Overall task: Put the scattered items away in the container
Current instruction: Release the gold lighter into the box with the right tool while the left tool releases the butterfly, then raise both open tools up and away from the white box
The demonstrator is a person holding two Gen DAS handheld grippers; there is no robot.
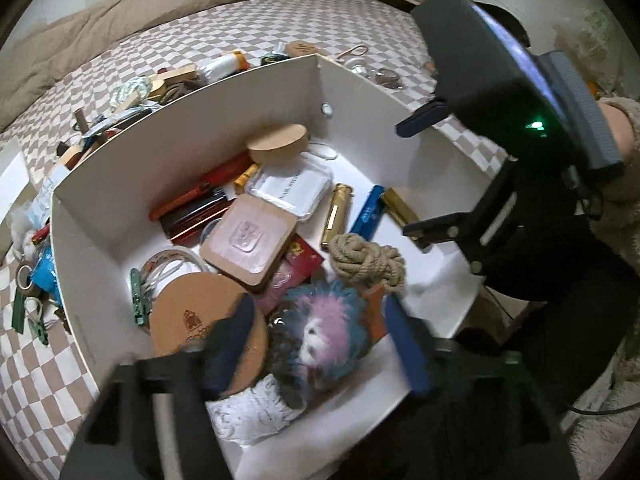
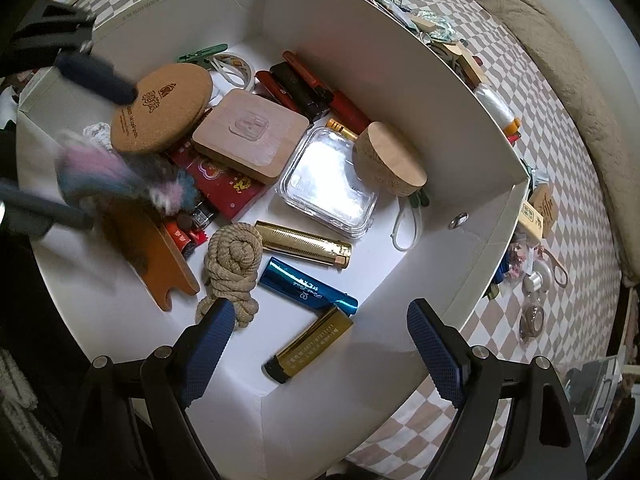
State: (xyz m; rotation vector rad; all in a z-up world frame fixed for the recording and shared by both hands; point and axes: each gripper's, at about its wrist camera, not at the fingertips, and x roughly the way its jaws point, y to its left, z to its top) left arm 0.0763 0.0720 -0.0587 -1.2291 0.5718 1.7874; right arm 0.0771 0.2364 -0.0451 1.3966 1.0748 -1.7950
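A white cardboard box (image 1: 120, 168) stands on the checked bedspread and holds many items: a round cork coaster (image 1: 192, 316), a square wooden coaster (image 1: 250, 236), a rope knot (image 1: 366, 260), gold and blue lighters (image 2: 308, 284). My left gripper (image 1: 320, 344) is open over the box's near corner, its fingers either side of a fluffy pink-and-blue toy (image 1: 320, 328) lying among the items. The toy looks blurred in the right wrist view (image 2: 120, 176). My right gripper (image 2: 320, 344) is open and empty above the box's right part, over a gold lighter (image 2: 310, 344).
Scattered items lie on the bedspread behind the box (image 1: 168, 84) and to its left (image 1: 32, 280): tape rolls, clips, small boxes. More lie along the far side in the right wrist view (image 2: 536, 240). A beige quilt (image 1: 120, 12) borders the bed.
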